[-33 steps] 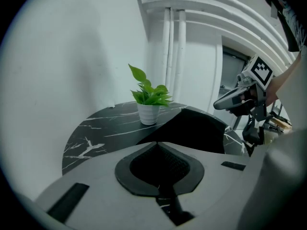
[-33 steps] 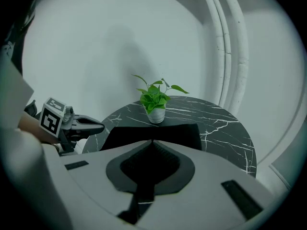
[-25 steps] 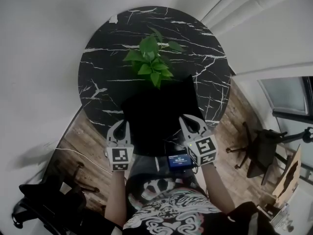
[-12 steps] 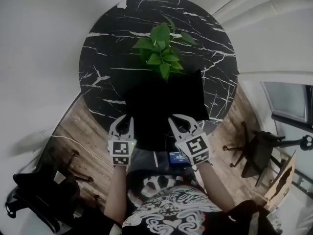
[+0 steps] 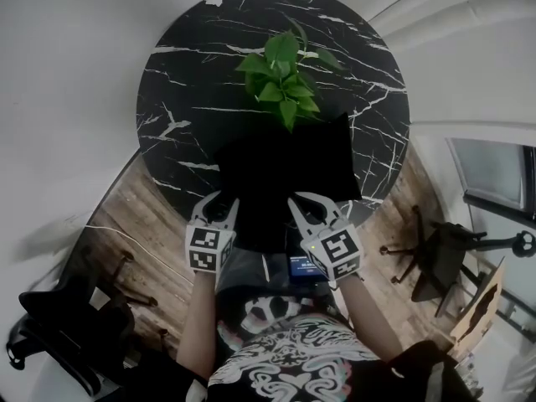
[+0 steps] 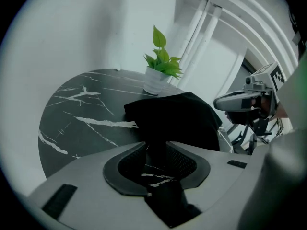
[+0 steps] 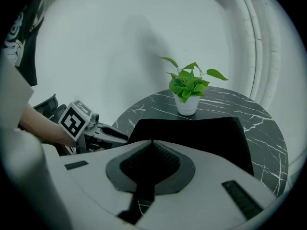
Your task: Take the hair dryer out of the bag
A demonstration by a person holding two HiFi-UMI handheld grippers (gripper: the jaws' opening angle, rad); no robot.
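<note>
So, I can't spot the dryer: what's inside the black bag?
Nothing of its inside shows: the black bag lies on the marble table, its dark fabric covering whatever it holds. No hair dryer is visible.

**Surfaces on and around the table**

The table (image 5: 184,99) you work at has a top like polished black stone with white veins, smooth with a soft sheen. On it, the bag (image 5: 285,170) is matt black cloth, soft, with no shine. On the table's far half, the plant (image 5: 285,78) has smooth, slightly glossy leaves. Its pot (image 6: 154,83) is smooth and white; whether ceramic or plastic you cannot tell. Under the table, the floor (image 5: 146,233) shows wood-grain planks. At the table's near edge, your left gripper (image 5: 222,201) and right gripper (image 5: 303,201) wear matt pale-grey plastic shells with dark, finely ribbed pads (image 6: 184,162). The left jaws have just been opening, and bag cloth shows in their gap.
</note>
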